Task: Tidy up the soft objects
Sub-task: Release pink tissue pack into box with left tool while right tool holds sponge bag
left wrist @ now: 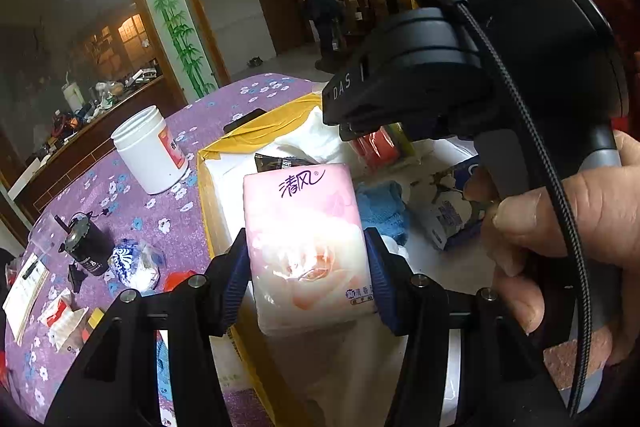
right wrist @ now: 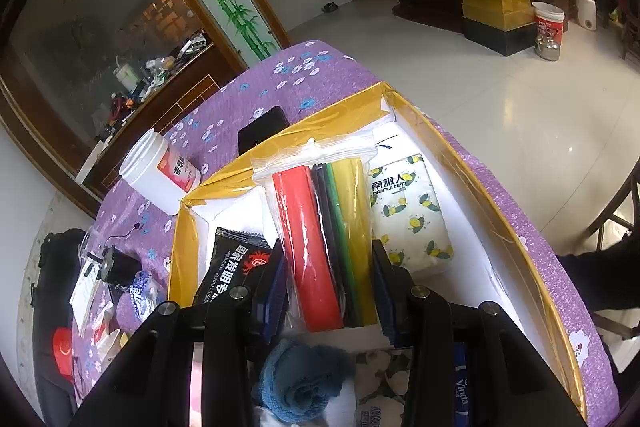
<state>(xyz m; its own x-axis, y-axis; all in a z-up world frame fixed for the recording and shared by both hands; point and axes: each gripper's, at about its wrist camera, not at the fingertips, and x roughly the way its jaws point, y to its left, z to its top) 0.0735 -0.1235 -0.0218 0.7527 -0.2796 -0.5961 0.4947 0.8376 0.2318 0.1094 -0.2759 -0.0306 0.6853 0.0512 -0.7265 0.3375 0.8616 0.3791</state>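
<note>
Tissue pack (left wrist: 306, 247) (pink) in left gripper (left wrist: 306, 267)

Pink rose-printed tissue pack (left wrist: 308, 247), purple flowered tablecloth (left wrist: 160, 211)

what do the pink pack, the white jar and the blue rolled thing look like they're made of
Pink pack: soft tissues in thin glossy plastic film, judging by the glare and its slight give between the left fingers.
White jar: rigid matte plastic, probably; smooth opaque wall with a threaded rim and a printed label.
Blue rolled thing: knitted or terry cloth, most likely; a fuzzy, looped surface with no shine.
</note>
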